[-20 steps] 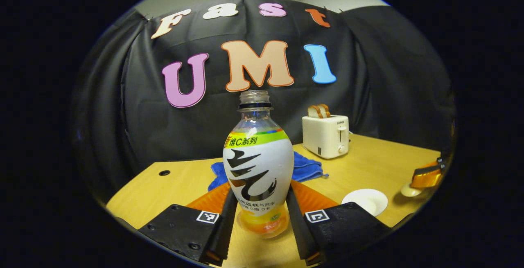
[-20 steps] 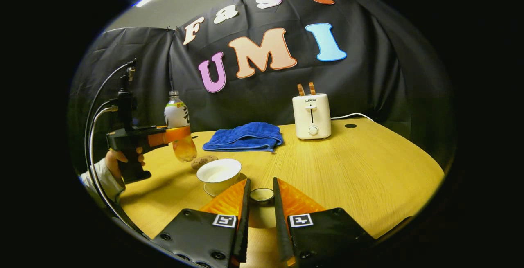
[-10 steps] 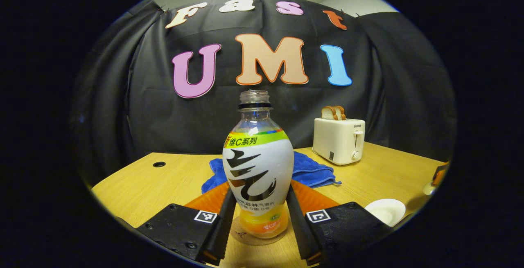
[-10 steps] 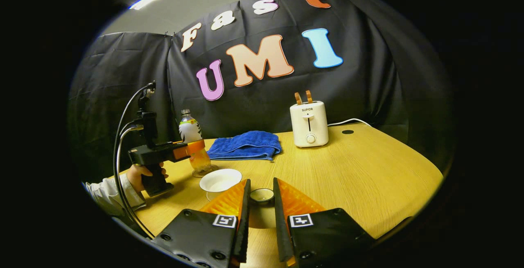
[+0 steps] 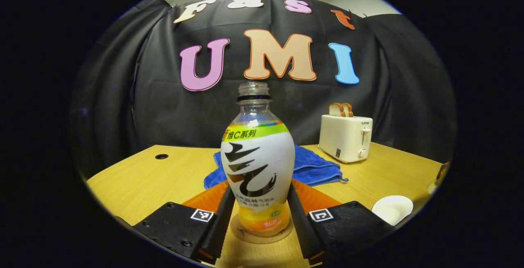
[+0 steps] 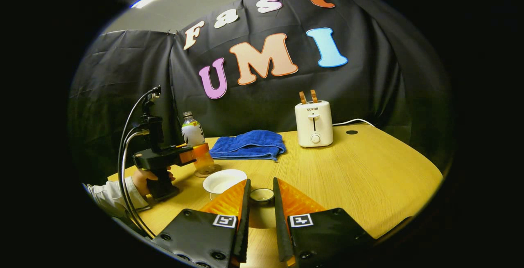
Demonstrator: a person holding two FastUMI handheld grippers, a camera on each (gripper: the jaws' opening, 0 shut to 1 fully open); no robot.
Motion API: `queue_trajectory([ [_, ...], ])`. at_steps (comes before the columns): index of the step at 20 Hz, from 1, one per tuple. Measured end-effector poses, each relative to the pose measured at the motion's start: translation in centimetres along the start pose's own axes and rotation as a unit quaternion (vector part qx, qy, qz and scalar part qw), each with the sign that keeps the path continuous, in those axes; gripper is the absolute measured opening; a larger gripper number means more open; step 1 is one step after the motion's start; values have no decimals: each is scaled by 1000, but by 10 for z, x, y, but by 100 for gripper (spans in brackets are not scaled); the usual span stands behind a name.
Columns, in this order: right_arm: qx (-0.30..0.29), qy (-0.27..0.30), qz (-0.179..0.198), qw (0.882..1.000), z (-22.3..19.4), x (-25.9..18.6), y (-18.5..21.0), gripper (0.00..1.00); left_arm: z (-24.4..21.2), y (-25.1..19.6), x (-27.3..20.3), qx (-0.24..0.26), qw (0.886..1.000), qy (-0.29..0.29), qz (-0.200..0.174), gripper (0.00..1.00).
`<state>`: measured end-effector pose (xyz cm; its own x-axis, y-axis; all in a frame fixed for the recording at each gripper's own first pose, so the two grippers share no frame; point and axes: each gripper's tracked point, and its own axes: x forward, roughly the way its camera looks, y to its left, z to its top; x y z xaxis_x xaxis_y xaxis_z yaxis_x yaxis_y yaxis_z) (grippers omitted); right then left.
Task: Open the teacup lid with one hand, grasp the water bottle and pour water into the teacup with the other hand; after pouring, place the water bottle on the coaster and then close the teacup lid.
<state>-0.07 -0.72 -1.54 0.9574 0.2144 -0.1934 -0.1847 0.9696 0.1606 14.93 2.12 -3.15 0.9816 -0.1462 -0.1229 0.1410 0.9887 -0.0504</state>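
Left gripper clamped on the lower body of the uncapped water bottle, both fingers against its sides; bottle upright, base seated on the round coaster on the wooden table, blue towel and toaster behind. Right gripper holds the teacup lid pinched between its fingers, raised above the table. Open teacup sits just left of that lid, near the bottle, with the hand holding the left gripper beside it.
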Motion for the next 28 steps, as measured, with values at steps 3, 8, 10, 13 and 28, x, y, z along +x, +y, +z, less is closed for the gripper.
queue_trajectory([
  [3, -5, -1, 3, 1000, 1, 3, 6, 35, -1, 0, -1, -7, 1000, 1, 1, 73],
  [8, -4, -5, 13, 1000, 6, 6, 15, 31, 0, 0, -11, -6, 1000, 0, 2, 89],
  [10, -10, -13, 19, 1000, 10, 8, 21, 34, 0, 0, -21, -5, 1000, 0, 7, 96],
  [13, -18, -24, 25, 999, 15, 15, 28, 33, 7, -6, -42, 1, 1000, -6, 7, 95],
  [28, -42, -47, 83, 995, 21, 71, 81, 33, 25, -7, -144, 1, 998, -50, 25, 95],
])
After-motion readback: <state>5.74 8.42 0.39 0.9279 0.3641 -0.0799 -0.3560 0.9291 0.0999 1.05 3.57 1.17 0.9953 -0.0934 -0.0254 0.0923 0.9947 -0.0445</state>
